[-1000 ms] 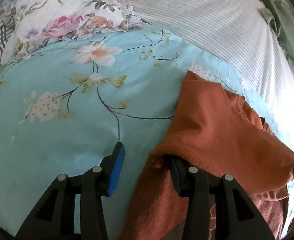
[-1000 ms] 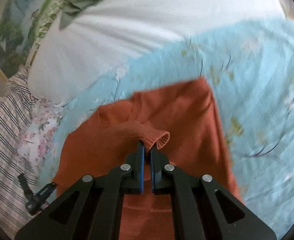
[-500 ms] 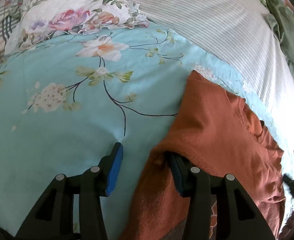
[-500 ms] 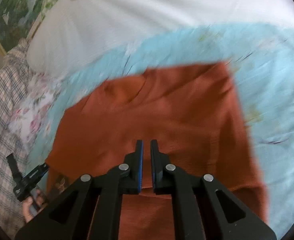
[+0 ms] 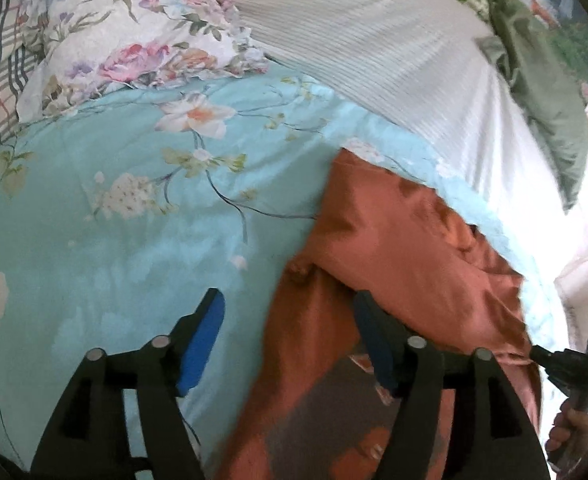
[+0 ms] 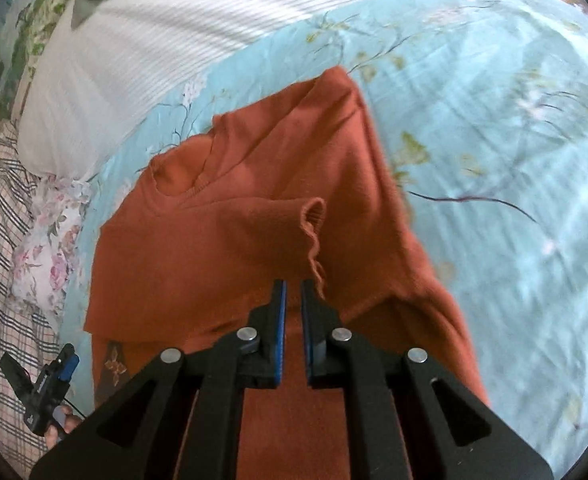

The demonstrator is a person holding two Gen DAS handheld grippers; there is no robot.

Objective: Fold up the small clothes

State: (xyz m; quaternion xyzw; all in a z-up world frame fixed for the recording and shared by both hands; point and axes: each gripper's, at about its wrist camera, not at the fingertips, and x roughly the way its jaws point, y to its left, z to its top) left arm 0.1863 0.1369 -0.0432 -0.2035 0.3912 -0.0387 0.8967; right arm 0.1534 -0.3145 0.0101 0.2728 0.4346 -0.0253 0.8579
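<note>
Orange sweater [image 6: 254, 240] on blue floral bedspread [image 5: 114, 260], sleeve w/ cuff [image 6: 313, 212] folded across body. Left gripper [image 5: 290, 340] jaws wide, just been opening, cloth edge between, unpressed. Right gripper [image 6: 292, 300] jaws near-closed, empty. Fold partly done; remaining folds pending.

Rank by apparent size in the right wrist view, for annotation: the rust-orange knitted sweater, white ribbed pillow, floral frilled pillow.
1. Rust-orange knitted sweater, though it lies nearest the camera.
2. White ribbed pillow.
3. Floral frilled pillow, partly cropped.
</note>
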